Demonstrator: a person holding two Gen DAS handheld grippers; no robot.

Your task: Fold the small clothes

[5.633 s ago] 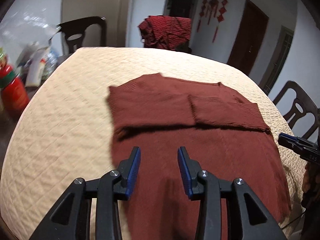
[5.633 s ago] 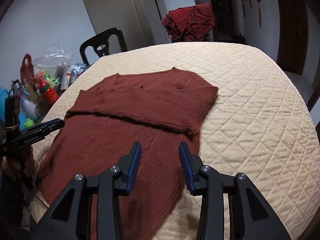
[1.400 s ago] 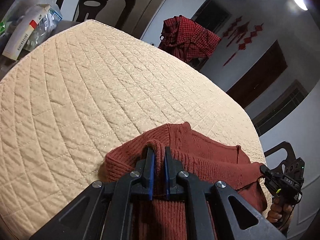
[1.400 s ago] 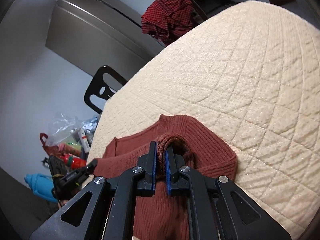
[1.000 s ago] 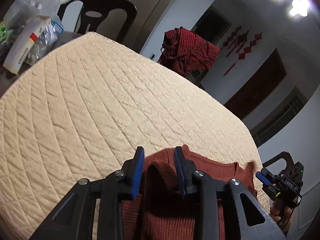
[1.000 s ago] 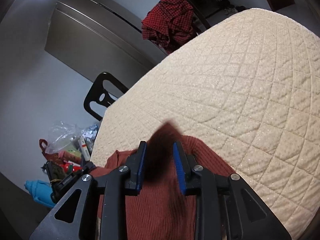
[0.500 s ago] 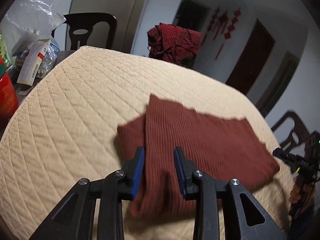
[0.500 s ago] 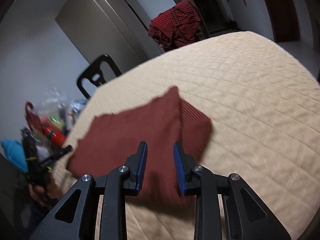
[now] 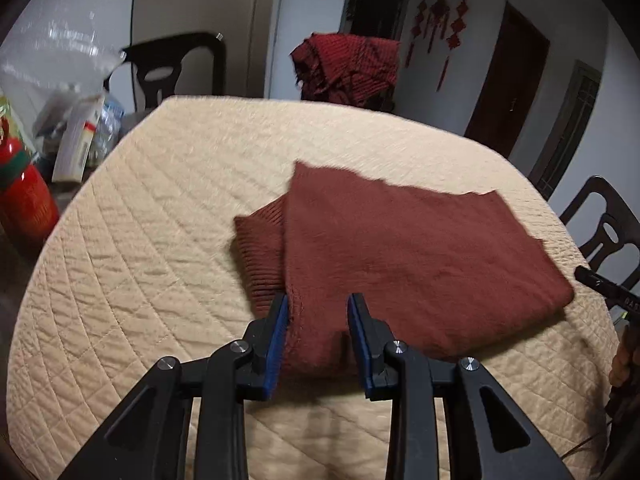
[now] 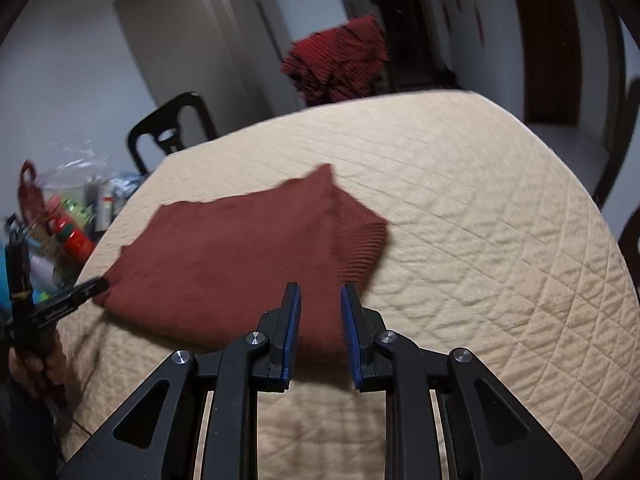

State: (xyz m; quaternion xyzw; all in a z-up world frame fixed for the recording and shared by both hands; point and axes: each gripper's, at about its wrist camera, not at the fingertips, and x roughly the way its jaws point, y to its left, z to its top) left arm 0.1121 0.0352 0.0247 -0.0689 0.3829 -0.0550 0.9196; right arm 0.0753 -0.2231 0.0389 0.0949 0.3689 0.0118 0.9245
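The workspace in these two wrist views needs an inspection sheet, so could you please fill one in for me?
Surface: table under a beige quilted cover, wrinkled in places.
Job's things: rust-brown knit sweater lies folded on the cover, a ribbed edge sticking out on one side.
Clutter: red bottle, white box and plastic bags beside the table.
Grippers: left gripper open over the sweater's near edge; right gripper open, likewise holding nothing.
Cables: nothing seen for certain.
Surroundings: dark chairs, red checked cloth draped on one, red hanging ornaments, dark door.
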